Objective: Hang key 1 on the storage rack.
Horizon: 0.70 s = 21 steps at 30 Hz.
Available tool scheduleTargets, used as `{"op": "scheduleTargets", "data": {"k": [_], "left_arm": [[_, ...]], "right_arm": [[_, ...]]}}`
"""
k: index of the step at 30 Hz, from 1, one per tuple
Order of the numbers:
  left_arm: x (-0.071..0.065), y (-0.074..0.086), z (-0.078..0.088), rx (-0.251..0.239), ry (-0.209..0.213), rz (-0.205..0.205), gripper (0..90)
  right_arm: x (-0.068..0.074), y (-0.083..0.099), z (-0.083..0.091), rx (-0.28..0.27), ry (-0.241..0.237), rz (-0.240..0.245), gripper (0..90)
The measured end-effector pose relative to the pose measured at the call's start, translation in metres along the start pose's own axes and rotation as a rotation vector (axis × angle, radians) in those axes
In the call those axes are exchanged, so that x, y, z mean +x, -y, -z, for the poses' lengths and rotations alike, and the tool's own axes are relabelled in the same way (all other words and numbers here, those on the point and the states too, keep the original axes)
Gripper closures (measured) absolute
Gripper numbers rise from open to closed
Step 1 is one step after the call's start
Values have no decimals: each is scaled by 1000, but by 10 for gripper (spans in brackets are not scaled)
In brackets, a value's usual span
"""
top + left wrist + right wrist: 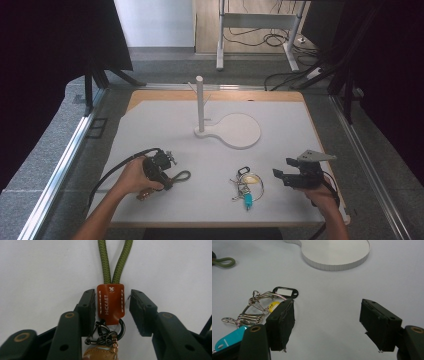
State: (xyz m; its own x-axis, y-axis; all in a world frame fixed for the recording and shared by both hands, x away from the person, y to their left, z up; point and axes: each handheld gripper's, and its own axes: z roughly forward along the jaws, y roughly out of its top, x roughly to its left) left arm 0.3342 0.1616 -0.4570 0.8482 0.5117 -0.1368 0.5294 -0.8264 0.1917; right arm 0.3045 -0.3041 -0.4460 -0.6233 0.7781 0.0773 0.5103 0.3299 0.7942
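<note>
- Green cord keychain (114,262) lies on the white table (165,130), front left. Light and floppy; the stiff brown leather tab (110,302) is the best hold.
- Left gripper (112,312) straddles the tab: one pad touches or nearly touches, the other stands apart; not yet clamped.
- Right gripper (327,325) is wide open and empty beside the key bunch (255,312).

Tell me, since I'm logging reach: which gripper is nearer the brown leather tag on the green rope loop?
Left. The left gripper straddles the brown leather tag; the right gripper hovers far across the table.
</note>
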Motion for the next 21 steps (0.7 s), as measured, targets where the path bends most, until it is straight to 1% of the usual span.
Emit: {"op": "scheduleTargets", "data": {"k": [1,2,3,5,12,15,16,17,18,19,21], "left_arm": [[0,0,0,-2,-9,-1,595],[0,0,0,-2,-9,-1,615],[-1,1,0,-5,-24,-3,632],[-1,1,-1,-10,-33,-6,657],[-3,6,0,-35,-45,-5,666],[-1,7,2,-44,-54,5,668],[-2,9,3,-69,-56,19,668],[-1,10,6,-88,-57,23,668],[-1,10,6,-88,-57,23,668],[0,13,13,-126,-51,28,668],[1,16,21,-164,-47,35,668]], "right_arm": [[0,0,0,0,0,1,281],[0,0,0,0,-1,1,281],[0,0,0,-1,0,1,281],[0,0,-1,4,-1,1,281],[2,0,-1,9,6,5,281],[2,0,-1,6,9,3,282],[1,0,0,5,10,2,282],[1,0,0,5,13,-2,282],[0,0,0,6,15,-3,282],[-1,1,1,6,18,-7,283],[-2,1,1,5,22,-13,283]]}}
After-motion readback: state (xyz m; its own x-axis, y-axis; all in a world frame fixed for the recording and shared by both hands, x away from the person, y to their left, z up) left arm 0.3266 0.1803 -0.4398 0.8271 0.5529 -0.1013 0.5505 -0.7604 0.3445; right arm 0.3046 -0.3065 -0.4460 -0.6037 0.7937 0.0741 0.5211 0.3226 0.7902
